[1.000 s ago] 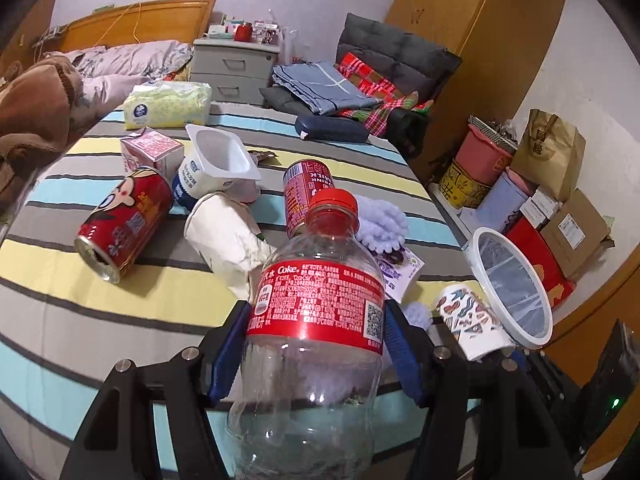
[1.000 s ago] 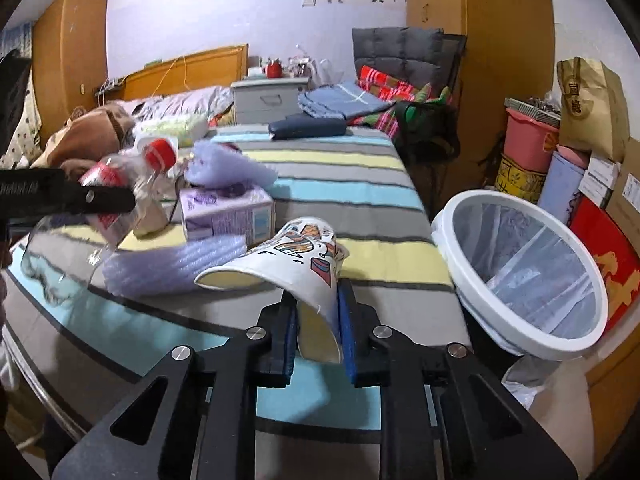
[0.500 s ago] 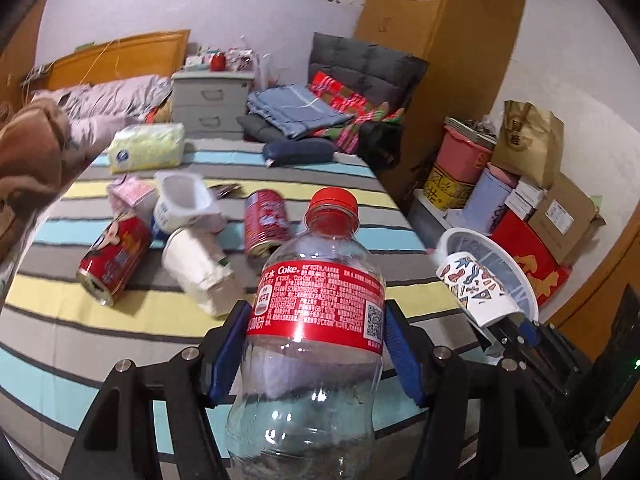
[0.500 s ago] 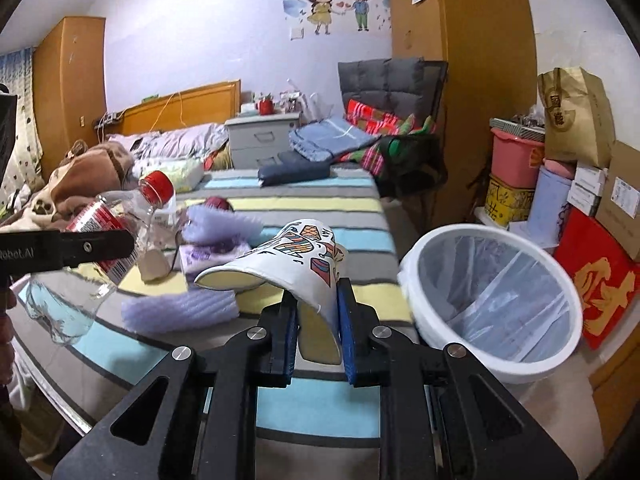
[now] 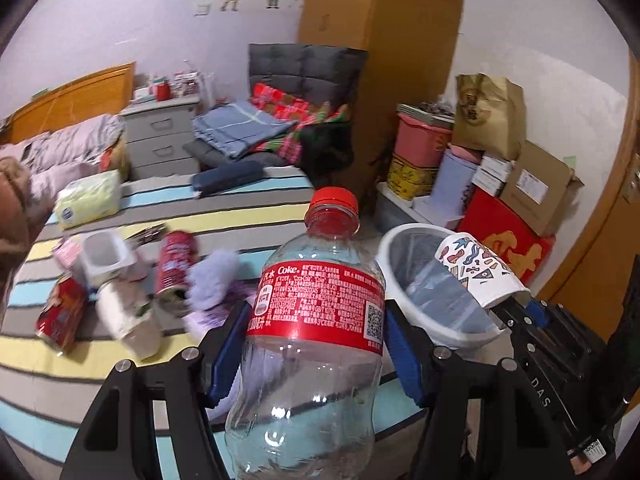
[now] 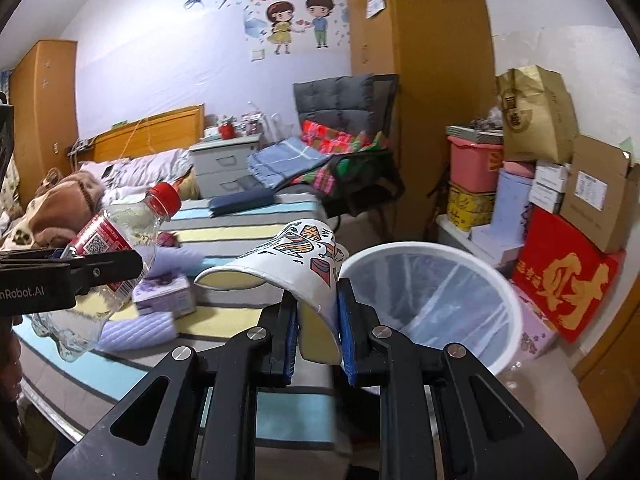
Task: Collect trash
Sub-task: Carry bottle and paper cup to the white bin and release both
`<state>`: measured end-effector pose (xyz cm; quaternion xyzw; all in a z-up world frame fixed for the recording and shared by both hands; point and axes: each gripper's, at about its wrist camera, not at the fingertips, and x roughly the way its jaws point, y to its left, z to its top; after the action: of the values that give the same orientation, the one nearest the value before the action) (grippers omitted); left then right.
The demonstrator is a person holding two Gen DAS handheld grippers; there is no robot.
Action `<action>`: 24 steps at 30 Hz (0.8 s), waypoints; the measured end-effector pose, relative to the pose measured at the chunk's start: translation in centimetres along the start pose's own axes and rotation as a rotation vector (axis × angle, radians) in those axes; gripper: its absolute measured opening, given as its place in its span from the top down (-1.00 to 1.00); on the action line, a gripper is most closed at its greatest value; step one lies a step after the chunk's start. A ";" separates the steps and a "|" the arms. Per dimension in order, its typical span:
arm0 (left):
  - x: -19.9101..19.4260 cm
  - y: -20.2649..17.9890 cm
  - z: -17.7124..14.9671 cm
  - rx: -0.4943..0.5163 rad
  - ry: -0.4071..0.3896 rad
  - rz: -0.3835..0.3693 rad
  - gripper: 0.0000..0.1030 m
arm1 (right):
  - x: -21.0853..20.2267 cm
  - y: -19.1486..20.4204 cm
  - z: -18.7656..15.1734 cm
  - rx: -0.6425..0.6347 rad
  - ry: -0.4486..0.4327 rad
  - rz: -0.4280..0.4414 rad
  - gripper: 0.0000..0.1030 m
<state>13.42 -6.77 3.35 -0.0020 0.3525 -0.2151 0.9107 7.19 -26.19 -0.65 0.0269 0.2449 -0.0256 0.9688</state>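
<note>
The left tool [image 5: 316, 344] was held angled downward, its blue pads clamped on the sides of a clear plastic bottle [image 5: 316, 320]. The right tool [image 6: 318, 332] was tilted down less steeply, its jaws pinched tight on the flattened wall of a patterned paper cup [image 6: 296, 256].

A pale wall [image 6: 160, 60] carries a cartoon couple sticker [image 6: 298, 24]. A grey bedside cabinet [image 6: 224, 164] stands between the wooden headboard [image 6: 152, 132] and a dark cushioned chair [image 6: 340, 100], beside a tall wooden wardrobe [image 6: 420, 80].

Clear bottle [image 5: 308, 364] with red label, multicoloured-patterned white cup [image 6: 296, 264], white bin [image 6: 432, 304].
</note>
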 end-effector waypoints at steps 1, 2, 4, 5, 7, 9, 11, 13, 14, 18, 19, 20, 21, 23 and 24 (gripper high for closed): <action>0.3 -0.6 0.2 0.008 0.002 -0.004 -0.27 | 0.0 -0.4 0.0 0.002 -0.002 -0.009 0.64; 0.6 -1.3 0.4 0.018 0.005 -0.011 -0.27 | -0.1 -0.9 0.1 0.005 -0.005 -0.022 0.64; 1.3 -2.5 0.8 0.038 0.008 -0.032 -0.27 | -0.2 -1.9 0.2 0.010 -0.006 -0.042 0.64; 1.6 -3.2 1.0 0.047 0.010 -0.040 -0.27 | -0.1 -2.3 0.3 0.012 -0.005 -0.049 0.64; 2.3 -4.5 1.4 0.066 0.009 -0.060 -0.27 | 0.1 -3.4 0.4 0.025 -0.002 -0.071 0.64; 3.2 -5.8 2.0 0.080 0.019 -0.080 -0.27 | 0.2 -4.4 0.3 0.039 0.007 -0.085 0.64; 4.2 -7.1 2.5 0.088 0.024 -0.113 -0.27 | 0.4 -5.3 0.2 0.055 0.020 -0.102 0.64; 5.4 -8.3 3.0 0.089 0.042 -0.142 -0.27 | 0.9 -6.3 0.0 0.070 0.038 -0.114 0.64; 5.9 -9.0 3.3 0.091 0.047 -0.158 -0.27 | 1.1 -6.8 -0.1 0.073 0.047 -0.118 0.64; 7.9 -11.2 3.8 0.116 0.058 -0.187 -0.27 | 2.1 -7.9 -0.7 0.071 0.089 -0.137 0.64; 8.4 -11.6 3.9 0.116 0.062 -0.198 -0.27 | 2.3 -8.2 -0.7 0.071 0.094 -0.139 0.64; 9.0 -12.1 3.9 0.117 0.068 -0.200 -0.27 | 2.7 -8.4 -0.8 0.072 0.106 -0.140 0.64; 9.5 -12.4 4.0 0.121 0.077 -0.196 -0.27 | 3.0 -8.6 -0.9 0.073 0.115 -0.143 0.63; 10.7 -13.1 4.2 0.128 0.086 -0.201 -0.27 | 3.6 -9.3 -1.1 0.071 0.132 -0.146 0.63; 11.5 -13.3 4.3 0.124 0.096 -0.203 -0.27 | 4.0 -9.7 -1.3 0.071 0.148 -0.150 0.63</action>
<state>18.56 -24.03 1.33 0.0290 0.3796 -0.3273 0.8649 9.52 -35.90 -4.04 0.0444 0.3159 -0.1047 0.9420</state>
